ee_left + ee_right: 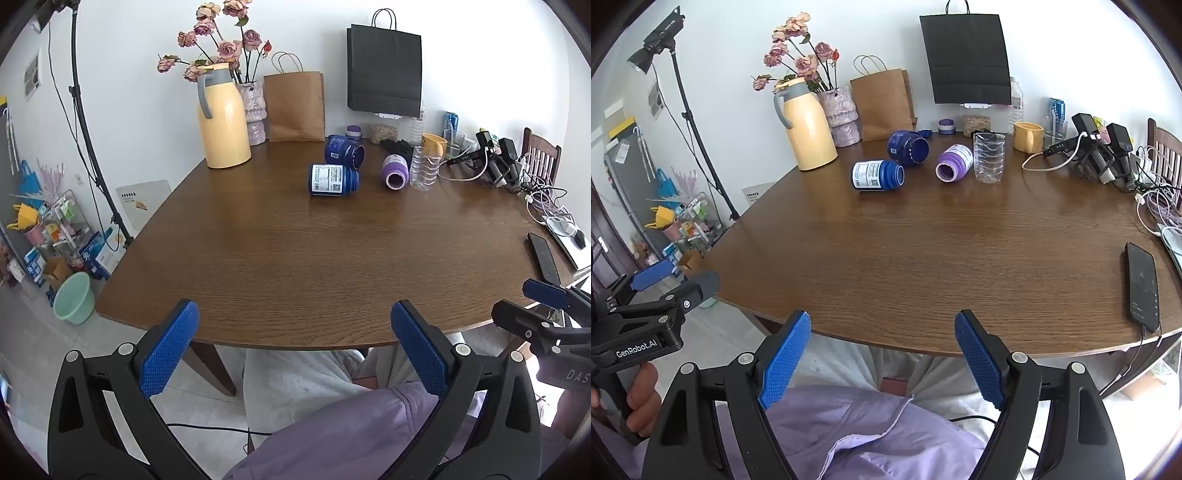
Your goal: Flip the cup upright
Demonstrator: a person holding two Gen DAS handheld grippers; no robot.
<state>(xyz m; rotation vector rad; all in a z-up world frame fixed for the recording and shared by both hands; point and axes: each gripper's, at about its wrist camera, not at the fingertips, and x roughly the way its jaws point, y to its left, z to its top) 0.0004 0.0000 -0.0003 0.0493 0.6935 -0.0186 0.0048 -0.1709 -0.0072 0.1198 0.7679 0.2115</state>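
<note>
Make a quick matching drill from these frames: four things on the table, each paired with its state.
Things:
1. purple bottle
2. clear plastic cup
3. yellow jug
4. phone

States:
A. lying flat near the right table edge, cable plugged in
B. upright, handle facing left
C. on its side, open mouth toward the camera
D. standing, see-through, just right of the purple bottle

Pairs: 1-C, 2-D, 3-B, 4-A
</note>
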